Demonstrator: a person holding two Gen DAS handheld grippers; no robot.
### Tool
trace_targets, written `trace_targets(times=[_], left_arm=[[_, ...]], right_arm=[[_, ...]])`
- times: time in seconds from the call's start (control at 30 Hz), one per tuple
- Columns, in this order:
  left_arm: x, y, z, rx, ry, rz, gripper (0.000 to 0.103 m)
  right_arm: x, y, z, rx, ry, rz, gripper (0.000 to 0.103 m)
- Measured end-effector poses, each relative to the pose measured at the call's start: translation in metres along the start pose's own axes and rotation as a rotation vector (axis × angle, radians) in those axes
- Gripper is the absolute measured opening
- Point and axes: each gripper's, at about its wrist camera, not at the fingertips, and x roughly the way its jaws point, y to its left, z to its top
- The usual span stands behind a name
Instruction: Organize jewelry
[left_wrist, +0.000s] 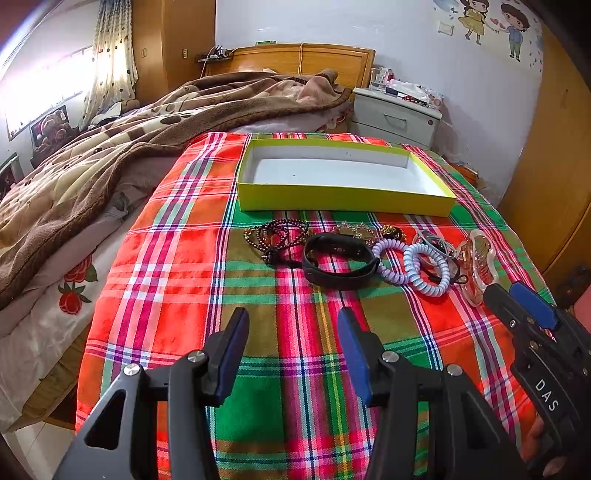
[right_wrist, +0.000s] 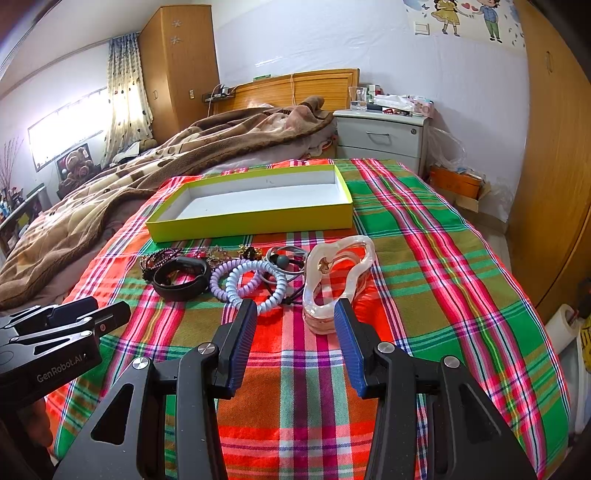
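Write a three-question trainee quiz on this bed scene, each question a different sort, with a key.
1. True or false: the yellow box already holds jewelry.
2. Which item lies nearest the right gripper? A. black band B. pearly hair claw C. dark bead bracelet
3. Fill in: the jewelry lies in a row on the ___ cloth, in front of the box.

Key: 1 false, the box is empty. 2 B. 3 plaid.
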Motion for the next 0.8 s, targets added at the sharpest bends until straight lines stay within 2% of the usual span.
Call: trace_targets(times=[0.37, 0.6, 0.8], left_arm=[[0.0, 0.001, 0.0, -0.003, -0.001, -0.007, 0.052], [0.004, 0.007, 0.005, -0.013, 0.01, -0.066, 0.052], [0.012, 0.009, 0.01, -0.017, 0.035, -0.129, 0.052]], right_arm=[[-0.004, -0.006, 0.003, 0.013, -0.015, 0.002, 0.045], [-0.01, -0.028, 0.009, 0.067, -0.047, -0.035, 0.045], [0.004, -0.045, 0.021, 0.099, -0.012, -0.065, 0.045]])
